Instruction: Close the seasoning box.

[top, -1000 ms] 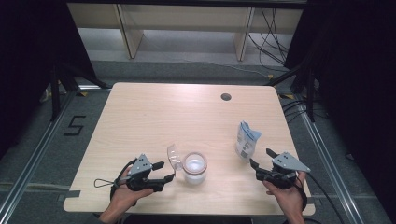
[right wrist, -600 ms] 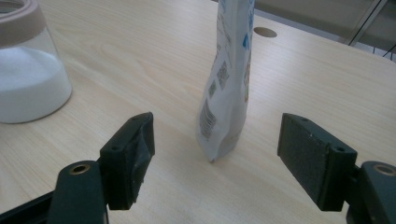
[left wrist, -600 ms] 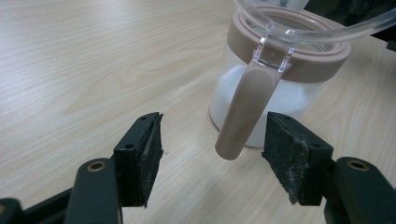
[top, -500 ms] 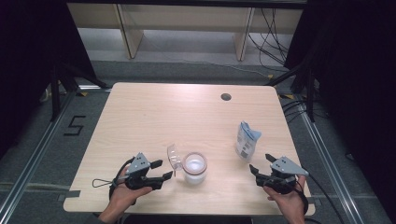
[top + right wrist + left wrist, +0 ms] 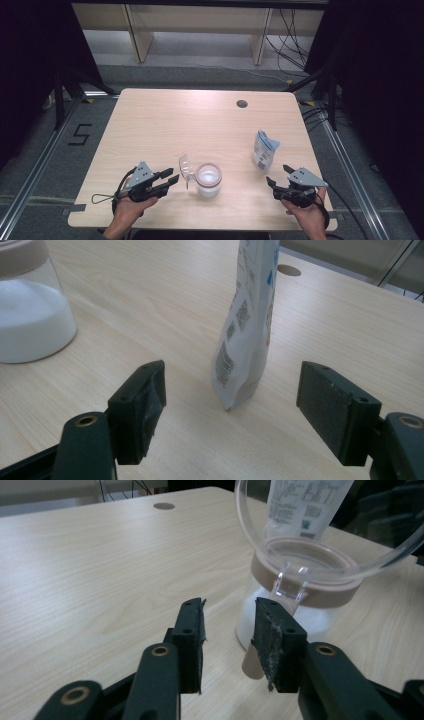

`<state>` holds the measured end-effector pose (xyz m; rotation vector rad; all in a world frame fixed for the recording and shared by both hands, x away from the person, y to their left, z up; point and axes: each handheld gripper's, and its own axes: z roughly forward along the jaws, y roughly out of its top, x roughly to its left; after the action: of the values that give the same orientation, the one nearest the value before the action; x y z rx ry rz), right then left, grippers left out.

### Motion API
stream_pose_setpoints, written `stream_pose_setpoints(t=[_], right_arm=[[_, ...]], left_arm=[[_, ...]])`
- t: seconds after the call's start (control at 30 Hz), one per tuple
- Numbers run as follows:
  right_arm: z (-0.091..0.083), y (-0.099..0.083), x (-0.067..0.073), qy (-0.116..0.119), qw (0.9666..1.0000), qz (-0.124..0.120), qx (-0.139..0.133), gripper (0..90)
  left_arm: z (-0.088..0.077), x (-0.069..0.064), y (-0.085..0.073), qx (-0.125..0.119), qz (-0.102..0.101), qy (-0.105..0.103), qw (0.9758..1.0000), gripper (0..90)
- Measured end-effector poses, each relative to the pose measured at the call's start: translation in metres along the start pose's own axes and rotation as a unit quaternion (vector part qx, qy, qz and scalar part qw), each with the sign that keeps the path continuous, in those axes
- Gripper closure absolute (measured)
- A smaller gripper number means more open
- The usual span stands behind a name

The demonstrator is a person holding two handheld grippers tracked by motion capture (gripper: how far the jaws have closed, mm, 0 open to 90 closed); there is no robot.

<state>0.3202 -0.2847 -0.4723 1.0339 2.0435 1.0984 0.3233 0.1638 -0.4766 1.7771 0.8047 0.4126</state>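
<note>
The jar (image 5: 208, 179) – clear, round, a tan band at its mouth, white powder inside – stands just beyond the left claw (image 5: 171, 179), its clear hinged lid (image 5: 186, 167) tipped open toward that claw. The left claw's jaws have just been closing to a narrow gap, nothing between them. The left gripper view shows the lid's clear hinge tab. A white printed pouch (image 5: 247, 325) stands upright just beyond the right claw (image 5: 278, 175), jaws wide, empty. Since a second ago that hand has drawn back on the pale wood surface (image 5: 165, 125).

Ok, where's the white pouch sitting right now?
In the high view the white pouch stands upright on the table's right side, just beyond the right gripper and right of the jar. The right gripper's open fingers face it without touching.
</note>
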Motion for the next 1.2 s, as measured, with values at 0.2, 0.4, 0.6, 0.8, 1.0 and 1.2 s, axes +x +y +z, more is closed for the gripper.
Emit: stream_pose_setpoints(t=[0.2,0.4,0.6,0.8,1.0,1.2], right_arm=[[0.002,0.002,0.001,0.002,1.0000,-0.007,0.002,29.6],[0.005,0.003,0.003,0.017,0.9998,0.004,0.007,29.6],[0.008,0.005,0.003,0.013,0.9999,-0.005,0.004,29.6],[0.007,0.005,0.002,0.010,0.9999,-0.009,-0.001,29.6],[0.006,0.004,0.002,0.009,1.0000,-0.003,-0.001,29.6],[0.003,0.002,0.002,0.005,1.0000,-0.005,0.001,29.6]], left_arm=[[-0.003,-0.007,0.003,-0.011,0.010,-0.014,0.9998,75.5],[-0.006,-0.011,0.009,-0.017,0.019,-0.018,0.9995,80.3],[-0.006,-0.016,0.010,-0.018,0.007,-0.027,0.9994,81.0],[-0.004,-0.019,0.015,-0.013,0.012,-0.031,0.9994,81.3],[0.000,-0.020,0.017,-0.017,0.008,-0.038,0.9991,81.1],[0.001,-0.019,0.018,-0.013,0.011,-0.040,0.9991,80.5]])
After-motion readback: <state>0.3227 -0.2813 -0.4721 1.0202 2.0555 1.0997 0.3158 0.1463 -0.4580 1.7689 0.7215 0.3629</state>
